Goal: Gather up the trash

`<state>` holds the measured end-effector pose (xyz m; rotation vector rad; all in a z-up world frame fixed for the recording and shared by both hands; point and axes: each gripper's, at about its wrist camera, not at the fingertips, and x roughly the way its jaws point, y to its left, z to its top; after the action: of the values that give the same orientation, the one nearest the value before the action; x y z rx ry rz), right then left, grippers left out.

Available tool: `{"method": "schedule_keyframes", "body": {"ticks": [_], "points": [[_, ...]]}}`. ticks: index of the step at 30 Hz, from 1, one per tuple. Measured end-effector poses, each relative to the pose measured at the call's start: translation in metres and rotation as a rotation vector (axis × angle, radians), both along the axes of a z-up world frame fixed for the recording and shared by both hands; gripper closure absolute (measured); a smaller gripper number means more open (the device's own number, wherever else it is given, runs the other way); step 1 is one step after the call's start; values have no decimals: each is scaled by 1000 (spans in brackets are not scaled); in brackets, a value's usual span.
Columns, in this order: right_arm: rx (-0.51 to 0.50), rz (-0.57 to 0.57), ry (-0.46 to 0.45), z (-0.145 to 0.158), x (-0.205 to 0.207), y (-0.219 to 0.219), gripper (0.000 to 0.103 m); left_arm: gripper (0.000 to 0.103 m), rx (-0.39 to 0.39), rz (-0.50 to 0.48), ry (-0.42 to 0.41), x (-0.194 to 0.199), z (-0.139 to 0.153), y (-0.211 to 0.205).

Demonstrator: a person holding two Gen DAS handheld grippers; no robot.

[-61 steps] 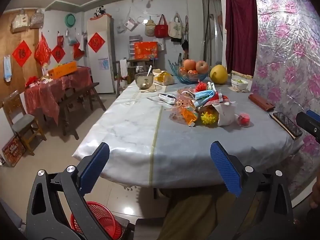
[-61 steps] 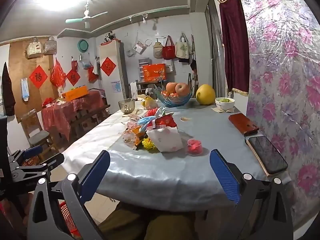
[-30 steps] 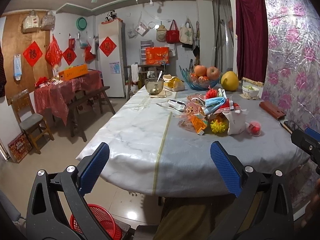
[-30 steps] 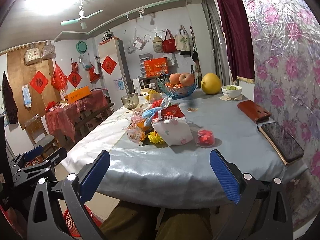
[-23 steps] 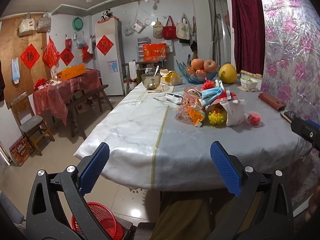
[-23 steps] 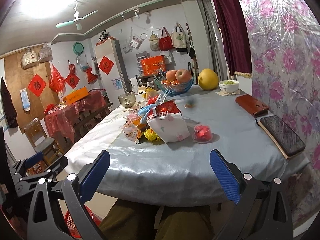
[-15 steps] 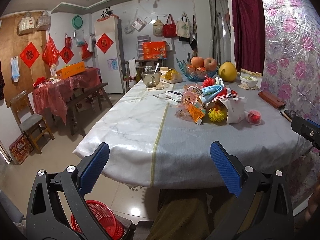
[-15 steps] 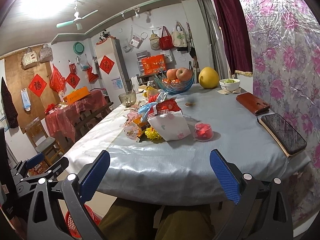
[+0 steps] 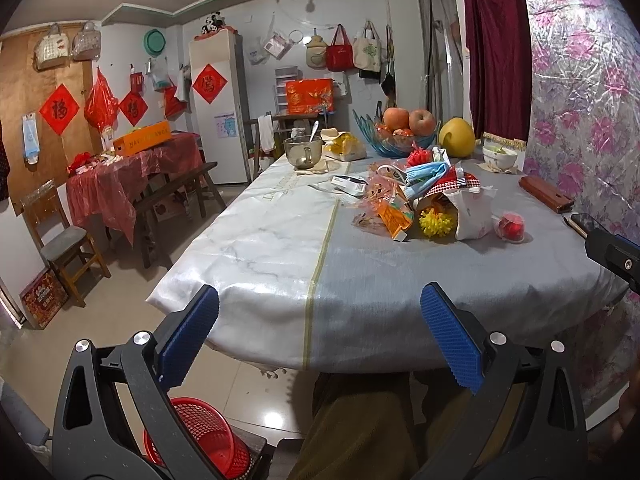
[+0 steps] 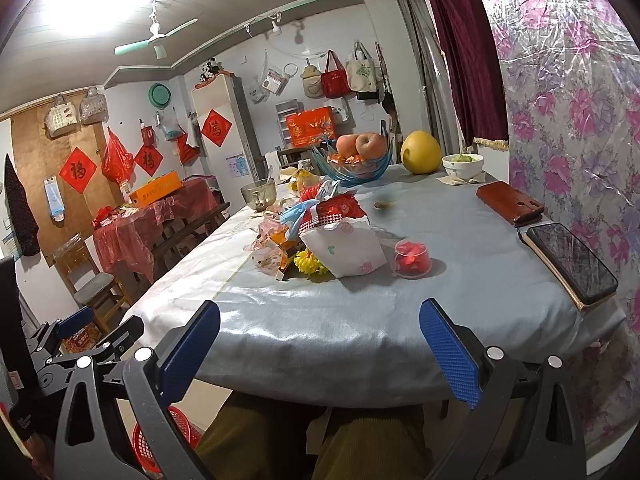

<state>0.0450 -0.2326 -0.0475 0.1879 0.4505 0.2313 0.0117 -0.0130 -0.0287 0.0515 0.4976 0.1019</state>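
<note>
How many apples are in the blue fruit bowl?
2. One apple on the left and one apple on the right, touching, atop the blue bowl. More may hide underneath.

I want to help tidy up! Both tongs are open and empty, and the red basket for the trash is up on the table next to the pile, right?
Nearly. Both the left tongs and the right tongs are open and empty, but the red basket is not on the table. The left wrist view shows it down on the floor, below the table's near edge; the trash pile lies up on the table.
</note>
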Motion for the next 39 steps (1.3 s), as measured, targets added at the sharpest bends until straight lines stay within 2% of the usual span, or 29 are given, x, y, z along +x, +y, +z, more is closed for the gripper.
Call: {"method": "schedule_keyframes", "body": {"ticks": [39], "points": [[5,9,5,-4,-2,2,5,6,4,2,7,0,-3,2]]}}
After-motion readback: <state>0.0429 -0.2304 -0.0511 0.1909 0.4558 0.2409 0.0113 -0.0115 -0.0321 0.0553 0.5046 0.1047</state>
